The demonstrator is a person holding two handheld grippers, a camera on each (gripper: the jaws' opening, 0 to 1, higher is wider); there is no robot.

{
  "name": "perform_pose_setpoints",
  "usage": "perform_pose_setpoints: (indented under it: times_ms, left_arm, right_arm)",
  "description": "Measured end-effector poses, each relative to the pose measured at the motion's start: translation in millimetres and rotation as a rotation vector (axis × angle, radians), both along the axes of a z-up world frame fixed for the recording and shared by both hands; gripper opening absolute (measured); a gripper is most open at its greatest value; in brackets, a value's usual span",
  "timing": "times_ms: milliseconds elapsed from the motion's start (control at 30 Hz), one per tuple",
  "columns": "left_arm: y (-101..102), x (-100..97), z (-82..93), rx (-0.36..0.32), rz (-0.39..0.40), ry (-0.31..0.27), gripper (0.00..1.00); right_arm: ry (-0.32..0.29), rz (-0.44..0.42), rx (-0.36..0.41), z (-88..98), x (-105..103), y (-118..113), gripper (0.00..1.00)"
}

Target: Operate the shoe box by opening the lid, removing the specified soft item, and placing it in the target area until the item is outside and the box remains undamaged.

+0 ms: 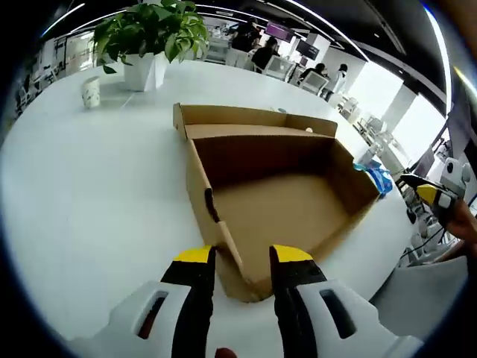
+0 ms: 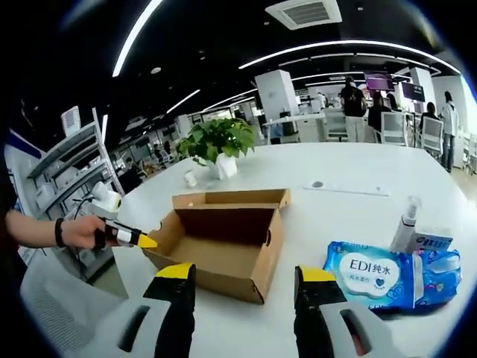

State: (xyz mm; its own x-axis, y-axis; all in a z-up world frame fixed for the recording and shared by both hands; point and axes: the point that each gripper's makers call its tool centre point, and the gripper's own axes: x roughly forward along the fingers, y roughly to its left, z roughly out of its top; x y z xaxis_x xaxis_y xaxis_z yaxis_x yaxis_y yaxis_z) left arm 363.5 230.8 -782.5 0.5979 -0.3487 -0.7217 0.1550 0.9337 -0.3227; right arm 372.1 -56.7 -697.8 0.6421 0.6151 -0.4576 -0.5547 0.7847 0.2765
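An open brown shoe box (image 1: 276, 209) lies on the white table (image 1: 97, 186), its lid (image 1: 253, 119) folded back flat on the far side; the inside looks bare. My left gripper (image 1: 244, 257) is open, its yellow-tipped jaws either side of the box's near corner. The right gripper view shows the same box (image 2: 223, 246) ahead, with my right gripper (image 2: 246, 276) open just short of its side wall. A soft blue wipes pack (image 2: 391, 274) lies on the table right of the box, outside it. A hand holds the left gripper (image 2: 127, 237) at the box's left corner.
A potted plant (image 1: 153, 33) and a paper cup (image 1: 91, 92) stand beyond the box. A spray bottle (image 2: 406, 224) and a small carton (image 2: 431, 240) sit behind the wipes pack. Chairs ring the table's edge, and people stand in the far background.
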Motion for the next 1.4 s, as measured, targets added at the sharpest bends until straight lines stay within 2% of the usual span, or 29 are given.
perform_pose_setpoints:
  times_ms: [200,367,567,900,1167,1233,1400]
  left_arm:
    - [6,0.7,-4.3,0.007,0.008,0.01,0.22]
    - [7,2.9,-5.1,-0.015,0.027,-0.001,0.21]
    - [9,6.2,-5.9,0.008,0.042,-0.005,0.19]
    - [16,9.9,-5.7,-0.014,0.094,-0.011,0.15]
    - [26,11.2,-5.2,0.014,0.123,-0.016,0.1]
    - [29,11.7,-5.7,0.022,0.153,-0.017,0.08]
    - [31,12.4,-5.6,0.056,0.167,-0.022,0.06]
  right_arm:
    - [0.018,-0.005,0.006,-4.5,-2,-1,0.51]
    - [0.035,-0.004,0.006,-11.2,-6,4,0.51]
    - [0.052,-0.004,0.01,-14.7,0,10,0.5]
    - [0.066,-0.019,0.028,-12.7,22,19,0.49]
    - [0.07,-0.045,0.043,-8.3,47,29,0.49]
    - [0.071,-0.045,0.042,-7.4,55,31,0.48]
    - [0.067,-0.065,0.04,-4.7,77,33,0.47]
